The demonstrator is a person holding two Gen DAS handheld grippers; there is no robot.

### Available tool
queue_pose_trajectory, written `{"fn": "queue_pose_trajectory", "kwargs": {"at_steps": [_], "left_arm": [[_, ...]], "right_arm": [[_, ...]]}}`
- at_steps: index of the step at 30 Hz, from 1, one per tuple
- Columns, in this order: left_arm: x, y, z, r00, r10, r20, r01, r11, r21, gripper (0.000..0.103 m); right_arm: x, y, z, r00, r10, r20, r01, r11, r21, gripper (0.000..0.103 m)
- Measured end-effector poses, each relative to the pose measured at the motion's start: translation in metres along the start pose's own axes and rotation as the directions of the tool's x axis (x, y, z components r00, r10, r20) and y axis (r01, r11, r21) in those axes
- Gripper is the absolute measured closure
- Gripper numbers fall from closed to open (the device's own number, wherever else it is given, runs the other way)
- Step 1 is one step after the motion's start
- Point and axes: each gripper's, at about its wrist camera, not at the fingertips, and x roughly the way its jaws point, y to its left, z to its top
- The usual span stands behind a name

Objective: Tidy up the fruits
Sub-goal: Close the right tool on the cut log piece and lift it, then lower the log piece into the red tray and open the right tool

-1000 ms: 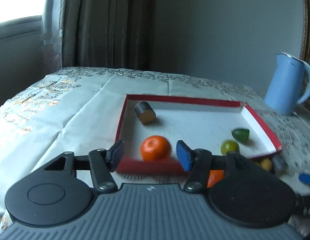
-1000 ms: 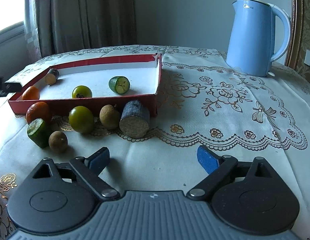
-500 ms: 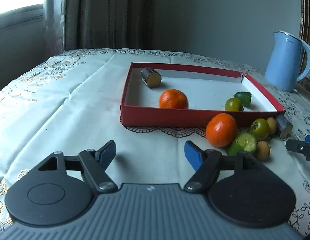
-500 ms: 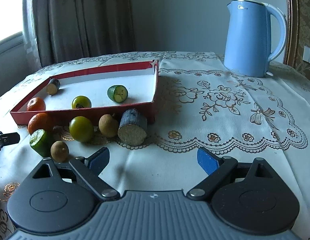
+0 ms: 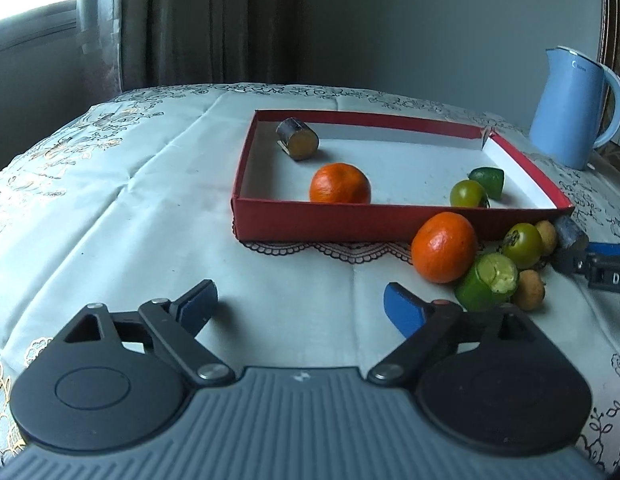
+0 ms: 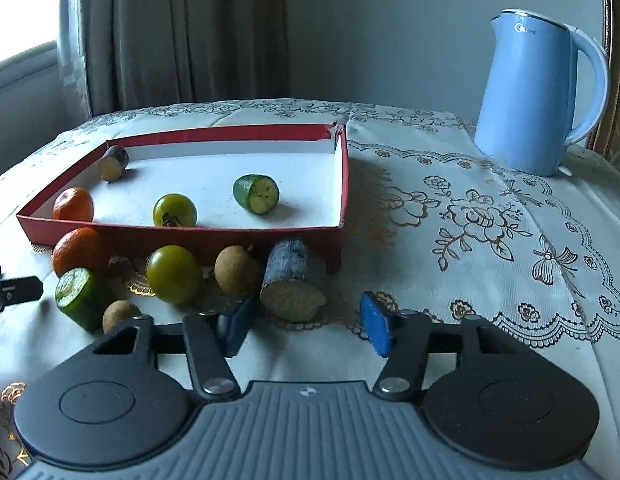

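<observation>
A red box (image 5: 389, 226) with a white floor holds an orange (image 5: 339, 184), a cane piece (image 5: 298, 140), a green fruit (image 5: 467, 194) and a cucumber half (image 5: 487, 180). My left gripper (image 5: 300, 304) hovers over bare cloth before the box. It is open, its jaws still opening, with nothing between them. Loose fruit lies along the box front: an orange (image 6: 80, 250), cucumber piece (image 6: 80, 296), green fruit (image 6: 174, 274), two longans and a cut cane piece (image 6: 292, 280). My right gripper (image 6: 306, 322) is closing. The cane piece lies just ahead of its tips, untouched.
A blue kettle (image 6: 537, 96) stands at the back right on the embroidered tablecloth (image 6: 489, 240). Curtains and a wall lie behind the table. A finger of the left gripper (image 6: 14, 292) shows at the left edge of the right wrist view.
The left gripper let go of the orange in the box, drew back and opened wider. The right gripper moved closer to the cane piece and its jaws narrowed.
</observation>
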Motion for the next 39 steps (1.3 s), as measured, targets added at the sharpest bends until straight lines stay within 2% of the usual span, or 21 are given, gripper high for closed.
{"fn": "queue_pose_trajectory", "kwargs": {"at_steps": [2, 4, 9, 16, 27, 34, 39], "left_arm": [[0.000, 0.000, 0.000, 1.000, -0.001, -0.002, 0.001, 1.000, 0.003, 0.012], [0.001, 0.000, 0.000, 1.000, -0.003, -0.002, 0.003, 1.000, 0.002, 0.011], [0.001, 0.000, 0.000, 1.000, -0.006, -0.003, 0.006, 1.000, 0.003, 0.009], [0.001, 0.000, 0.000, 1.000, -0.009, -0.007, 0.009, 1.000, 0.006, 0.006], [0.000, 0.000, -0.001, 1.000, -0.014, -0.006, 0.014, 1.000, 0.004, 0.006], [0.000, -0.001, -0.001, 1.000, -0.013, -0.006, 0.013, 1.000, 0.004, 0.006], [0.000, 0.000, 0.000, 1.000, -0.013, -0.006, 0.013, 1.000, 0.004, 0.005]], "right_arm": [[-0.001, 0.001, -0.001, 1.000, 0.003, 0.008, -0.003, 1.000, -0.003, 0.062], [-0.003, 0.003, -0.001, 1.000, 0.009, 0.018, -0.009, 1.000, -0.010, 0.069], [-0.007, 0.003, -0.002, 0.999, 0.009, 0.045, -0.008, 1.000, -0.011, 0.069], [-0.026, 0.008, 0.000, 0.991, -0.012, 0.133, 0.018, 0.999, -0.048, 0.070], [-0.033, 0.009, 0.027, 0.979, -0.030, 0.204, 0.047, 0.996, -0.076, 0.070], [0.000, 0.015, 0.047, 0.985, -0.043, 0.167, 0.061, 0.993, -0.103, 0.070], [0.024, 0.021, 0.049, 0.990, -0.058, 0.127, 0.073, 0.991, -0.115, 0.070]]}}
